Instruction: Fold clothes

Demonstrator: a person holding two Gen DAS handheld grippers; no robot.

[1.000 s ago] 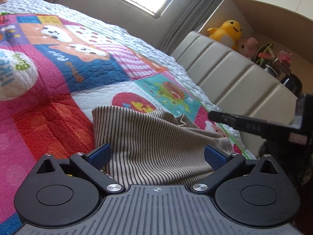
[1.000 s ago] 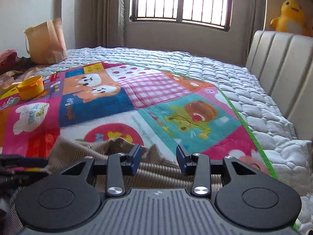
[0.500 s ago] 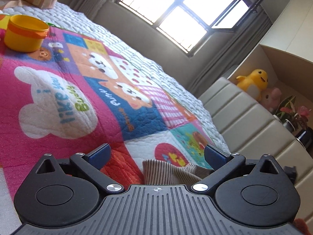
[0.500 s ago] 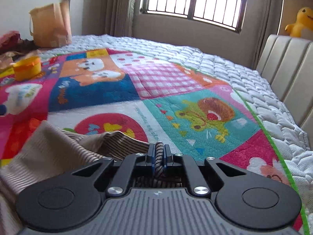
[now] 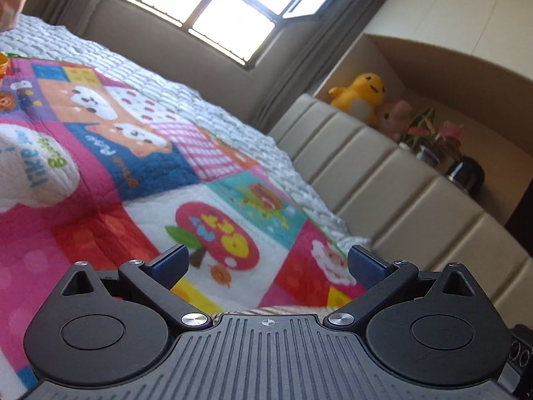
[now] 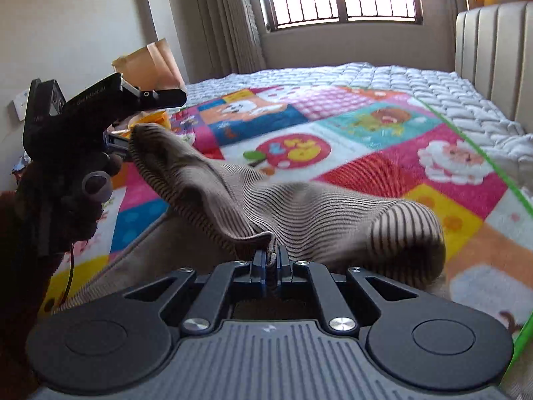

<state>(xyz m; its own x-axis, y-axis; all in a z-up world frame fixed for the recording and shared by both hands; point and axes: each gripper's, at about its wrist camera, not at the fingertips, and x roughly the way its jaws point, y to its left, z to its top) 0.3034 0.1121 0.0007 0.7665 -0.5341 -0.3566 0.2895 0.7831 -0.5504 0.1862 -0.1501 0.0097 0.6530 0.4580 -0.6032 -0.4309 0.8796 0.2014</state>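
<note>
A brown striped garment [image 6: 299, 213] hangs lifted over the colourful quilt [image 6: 383, 166]. My right gripper [image 6: 271, 261] is shut on a bunched edge of it at the near side. From there the cloth rises to a peak on the left, right up against the front of my left gripper [image 6: 118, 141], which a dark-gloved hand [image 6: 66, 200] holds. In the left wrist view my left gripper [image 5: 268, 263] stands open with nothing between its blue fingers [image 5: 170, 263]. Only a sliver of the garment [image 5: 266, 310] shows below them.
A padded beige headboard [image 5: 383, 173] runs along the right of the bed. Behind it a ledge carries a yellow plush [image 5: 359, 96], a pink plush [image 5: 393, 116] and potted plants [image 5: 433, 140]. A paper bag [image 6: 150, 63] and an orange cup [image 6: 151, 120] sit far left.
My right gripper went from open to shut on the garment's edge and lifted it off the quilt. The left gripper stayed open, and the garment dropped almost out of its view.
</note>
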